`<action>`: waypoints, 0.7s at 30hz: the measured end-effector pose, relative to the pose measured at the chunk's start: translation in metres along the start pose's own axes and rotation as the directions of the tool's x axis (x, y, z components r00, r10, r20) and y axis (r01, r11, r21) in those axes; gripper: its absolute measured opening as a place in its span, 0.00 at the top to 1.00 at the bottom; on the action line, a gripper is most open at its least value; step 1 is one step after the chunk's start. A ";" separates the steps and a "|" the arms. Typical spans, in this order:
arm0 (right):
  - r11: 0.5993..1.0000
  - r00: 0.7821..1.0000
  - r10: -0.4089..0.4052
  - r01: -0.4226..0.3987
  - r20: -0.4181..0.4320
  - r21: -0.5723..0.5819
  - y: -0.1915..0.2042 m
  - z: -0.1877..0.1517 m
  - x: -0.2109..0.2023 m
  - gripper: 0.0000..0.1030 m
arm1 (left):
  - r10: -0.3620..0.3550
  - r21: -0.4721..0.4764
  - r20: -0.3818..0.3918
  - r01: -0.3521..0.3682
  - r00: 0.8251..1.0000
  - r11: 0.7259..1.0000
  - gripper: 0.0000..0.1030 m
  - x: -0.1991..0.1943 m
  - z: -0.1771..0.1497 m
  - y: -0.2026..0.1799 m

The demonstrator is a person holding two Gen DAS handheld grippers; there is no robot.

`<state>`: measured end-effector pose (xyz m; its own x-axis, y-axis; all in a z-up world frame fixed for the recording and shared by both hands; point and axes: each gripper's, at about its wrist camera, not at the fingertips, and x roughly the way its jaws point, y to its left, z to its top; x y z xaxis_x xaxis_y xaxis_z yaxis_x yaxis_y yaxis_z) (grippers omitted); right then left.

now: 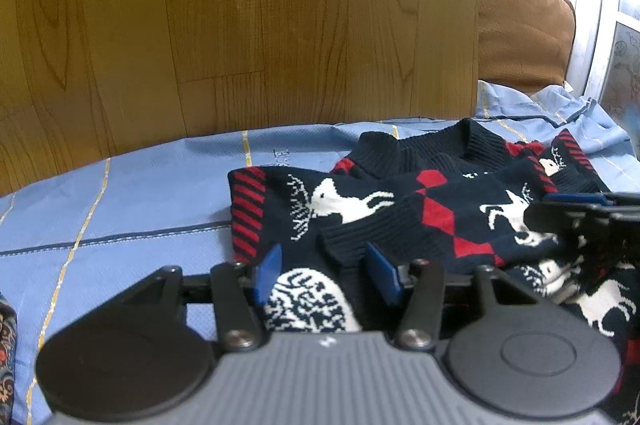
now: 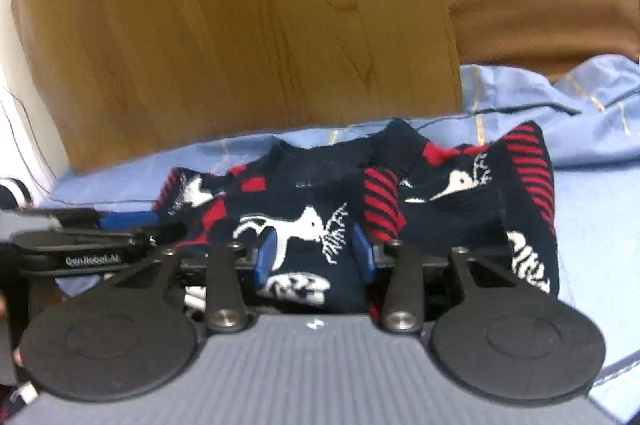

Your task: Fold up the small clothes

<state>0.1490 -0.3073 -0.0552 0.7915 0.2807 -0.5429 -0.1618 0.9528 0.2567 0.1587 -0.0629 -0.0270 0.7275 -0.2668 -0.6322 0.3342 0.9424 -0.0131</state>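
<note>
A small navy knit sweater (image 1: 400, 209) with red diamonds and white deer lies on a light blue sheet (image 1: 120, 209), its sleeves folded inward over the body. My left gripper (image 1: 326, 265) is open, its blue pads either side of the sweater's near hem. The right gripper shows at the right edge of the left wrist view (image 1: 580, 213). In the right wrist view the sweater (image 2: 320, 209) fills the middle, and my right gripper (image 2: 314, 255) is open with the hem fabric between its pads. The left gripper (image 2: 120, 221) shows at the left.
A wooden board (image 1: 240, 17) stands behind the sheet. A brown cushion (image 1: 520, 29) sits at the back right. A patterned cloth (image 1: 6, 353) shows at the left edge.
</note>
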 end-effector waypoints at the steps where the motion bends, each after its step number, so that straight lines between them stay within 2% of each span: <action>1: 1.000 1.000 0.004 -0.004 0.000 0.003 -0.001 0.001 0.000 0.56 | 0.001 0.000 0.000 -0.001 1.000 1.000 0.52 0.000 0.000 0.000; 7: 0.998 0.999 0.035 -0.036 0.017 0.043 -0.009 0.002 -0.003 0.55 | 0.006 0.002 -0.001 -0.006 1.000 1.000 0.51 0.001 0.000 0.000; 21: 1.000 1.000 0.022 -0.023 0.018 0.021 -0.004 -0.005 -0.001 0.54 | 0.048 -0.001 0.008 -0.048 0.999 0.999 0.43 0.002 -0.001 -0.002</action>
<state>0.1459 -0.3108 -0.0595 0.7982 0.2997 -0.5225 -0.1673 0.9436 0.2857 0.1591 -0.0653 -0.0286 0.7472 -0.2227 -0.6261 0.2983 0.9543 0.0166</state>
